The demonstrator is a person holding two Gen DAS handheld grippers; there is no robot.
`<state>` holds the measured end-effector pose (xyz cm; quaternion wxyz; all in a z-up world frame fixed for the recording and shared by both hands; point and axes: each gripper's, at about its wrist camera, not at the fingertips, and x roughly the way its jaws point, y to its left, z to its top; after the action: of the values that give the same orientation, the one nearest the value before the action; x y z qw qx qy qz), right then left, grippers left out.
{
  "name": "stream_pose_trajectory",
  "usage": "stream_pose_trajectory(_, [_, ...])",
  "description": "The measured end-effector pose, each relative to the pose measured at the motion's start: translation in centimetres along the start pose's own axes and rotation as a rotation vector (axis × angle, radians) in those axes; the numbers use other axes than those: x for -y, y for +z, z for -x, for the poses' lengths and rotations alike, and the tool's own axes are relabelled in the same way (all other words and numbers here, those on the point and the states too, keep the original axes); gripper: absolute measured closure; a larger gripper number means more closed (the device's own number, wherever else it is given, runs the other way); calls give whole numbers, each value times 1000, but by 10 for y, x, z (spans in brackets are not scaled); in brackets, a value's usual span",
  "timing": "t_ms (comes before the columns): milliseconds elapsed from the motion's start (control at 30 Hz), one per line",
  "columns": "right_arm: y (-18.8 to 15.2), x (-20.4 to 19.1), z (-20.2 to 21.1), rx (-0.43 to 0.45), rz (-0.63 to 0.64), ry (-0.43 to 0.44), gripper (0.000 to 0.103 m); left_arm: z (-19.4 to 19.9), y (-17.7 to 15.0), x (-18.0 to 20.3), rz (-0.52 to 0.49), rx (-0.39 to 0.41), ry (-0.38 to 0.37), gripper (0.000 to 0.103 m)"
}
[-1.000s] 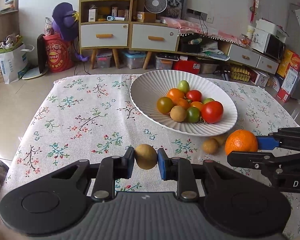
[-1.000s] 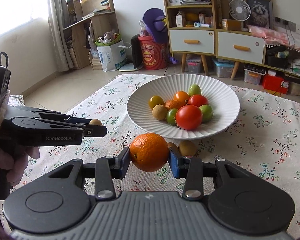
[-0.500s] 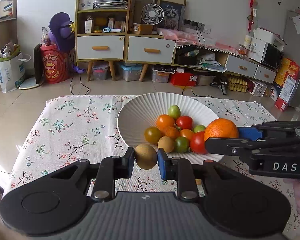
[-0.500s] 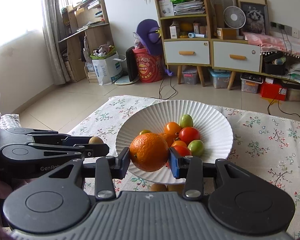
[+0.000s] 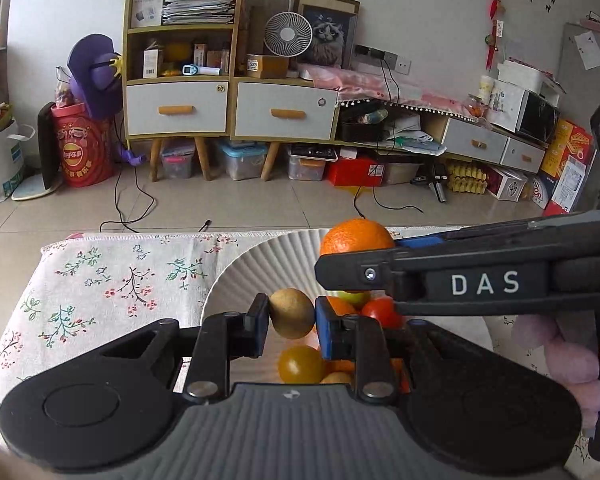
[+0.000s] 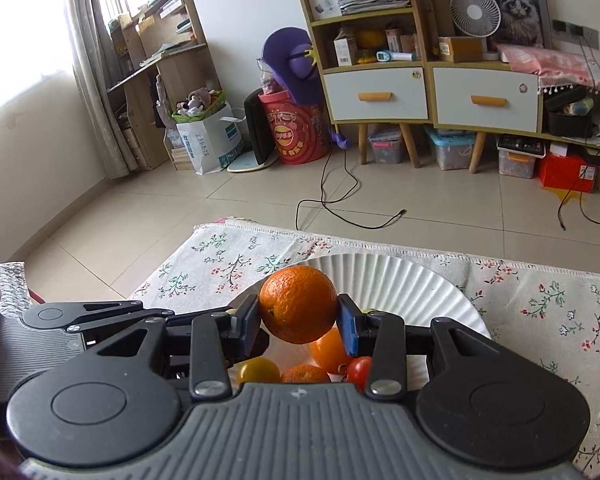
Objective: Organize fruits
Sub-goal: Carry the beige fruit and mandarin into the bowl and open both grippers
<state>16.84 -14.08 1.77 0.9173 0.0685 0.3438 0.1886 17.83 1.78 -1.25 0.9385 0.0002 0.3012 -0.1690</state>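
Both fruits hang over the plate (image 5: 236,268), left gripper (image 5: 291,319) pinching a kiwi (image 5: 291,318), right gripper (image 6: 298,310) an orange (image 6: 298,304); next, lower and release gently.

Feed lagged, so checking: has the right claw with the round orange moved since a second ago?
Yes. The right claw carried the round orange forward from the floral tablecloth's near part to above the white ribbed plate.

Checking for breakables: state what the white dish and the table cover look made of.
White dish: likely glazed ceramic, possibly melamine; glossy, fine radial ribs, stiff rim. Table cover: woven cloth, matte, printed with flowers; stitched, slightly frayed hem along the far edge.
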Motion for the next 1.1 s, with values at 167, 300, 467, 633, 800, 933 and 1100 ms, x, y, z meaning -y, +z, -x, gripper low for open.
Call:
stream_pose_trajectory(167, [4,-1,-13,-36,-8,-20,66,-13,-4,-3,4,-32,-13,78])
stream_pose_trajectory(300, [2,-1,-25,-75,-23,-47,66,-18,-9,-6,13,-60,-2,78])
stream_pose_trajectory(467, [0,-2,-36,-108,-29,-58,66,-16,-9,-7,17,-55,-23,78])
stream_pose_trajectory(633, [1,-6,-37,-115,-19,-62,65,-17,-8,-7,20,-54,-32,78])
stream_pose_trajectory(800, [6,-9,-40,-125,-13,-71,64,-18,-5,-5,3,-55,-22,76])
stream_pose_trajectory(933, [8,-11,-33,-102,-28,-67,57,-15,-4,-2,-35,-60,1,68])
stream_pose_trajectory(1100, [11,-13,-21,-91,-16,-63,44,-8,-2,-2,-29,-57,17,55])
